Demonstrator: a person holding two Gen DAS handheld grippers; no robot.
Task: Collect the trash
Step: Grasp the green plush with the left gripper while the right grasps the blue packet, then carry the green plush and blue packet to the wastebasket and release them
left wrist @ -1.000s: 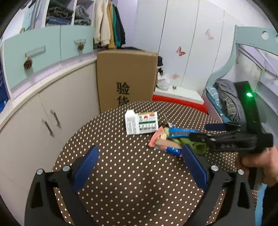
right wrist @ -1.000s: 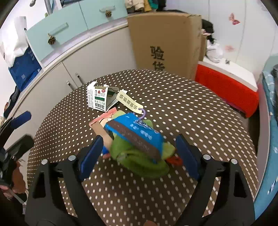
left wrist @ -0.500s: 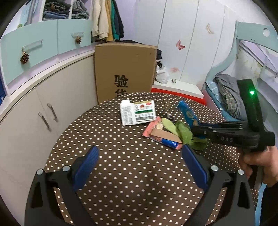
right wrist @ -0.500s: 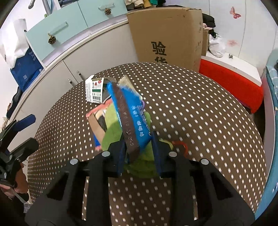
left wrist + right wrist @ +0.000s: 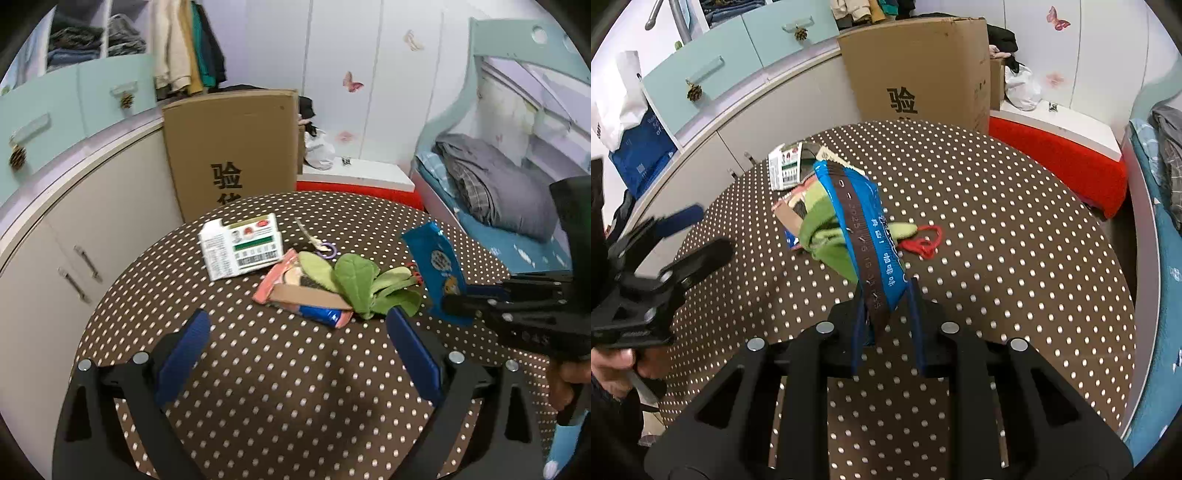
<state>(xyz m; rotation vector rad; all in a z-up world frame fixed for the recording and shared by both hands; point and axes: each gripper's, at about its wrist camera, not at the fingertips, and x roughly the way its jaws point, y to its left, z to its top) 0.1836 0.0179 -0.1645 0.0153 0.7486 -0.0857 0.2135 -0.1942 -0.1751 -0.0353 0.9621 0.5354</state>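
Observation:
My right gripper (image 5: 886, 295) is shut on a blue snack wrapper (image 5: 866, 225) and holds it up above the dotted round table (image 5: 1015, 258); it also shows in the left wrist view (image 5: 437, 271). Under it lies a trash pile: green leaves (image 5: 364, 282), a pink and blue wrapper (image 5: 295, 302), a white carton (image 5: 242, 251), a red string (image 5: 923, 243). My left gripper (image 5: 295, 350) is open and empty, near the table's front, short of the pile.
A large cardboard box (image 5: 232, 151) stands behind the table. Cabinets (image 5: 55, 229) run along the left. A red and white bench (image 5: 354, 181) and a bed (image 5: 498, 206) are at the right.
My right gripper closed on the blue wrapper and lifted it off the pile, toward the right. The left gripper drew back a little and stayed open.

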